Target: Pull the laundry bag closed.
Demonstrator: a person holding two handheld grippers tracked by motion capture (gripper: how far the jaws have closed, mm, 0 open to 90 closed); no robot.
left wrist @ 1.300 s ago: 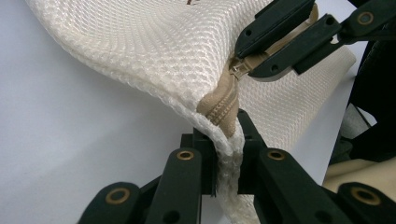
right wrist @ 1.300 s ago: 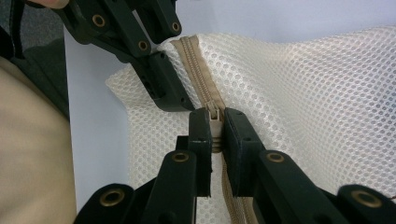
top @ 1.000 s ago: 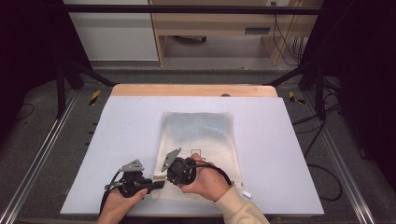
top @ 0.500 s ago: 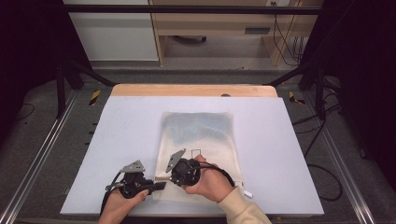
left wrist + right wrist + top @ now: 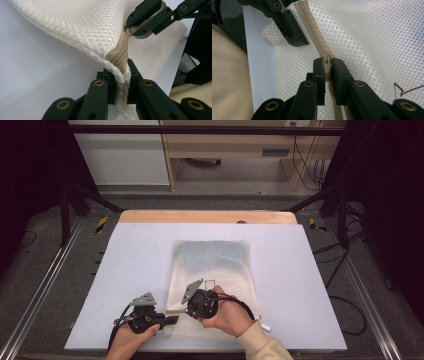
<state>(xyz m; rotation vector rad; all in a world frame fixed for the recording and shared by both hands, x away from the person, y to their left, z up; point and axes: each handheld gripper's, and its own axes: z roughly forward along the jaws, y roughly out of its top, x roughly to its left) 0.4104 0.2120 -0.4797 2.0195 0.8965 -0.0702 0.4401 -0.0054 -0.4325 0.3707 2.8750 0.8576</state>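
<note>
Mesh bag point(image 5: 212, 285) flat on counter point(image 5: 125, 270). Left gripper point(image 5: 121, 82) fingers pinch bag's corner seam; right gripper point(image 5: 327, 72) fingers clamp zipper pull point(image 5: 326, 62). Anchor corner taut, draw pull straight along zipper point(image 5: 312, 32).

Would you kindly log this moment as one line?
left tongs: shut on mesh bag corner | right tongs: shut on zipper pull | bag flat on table
</note>
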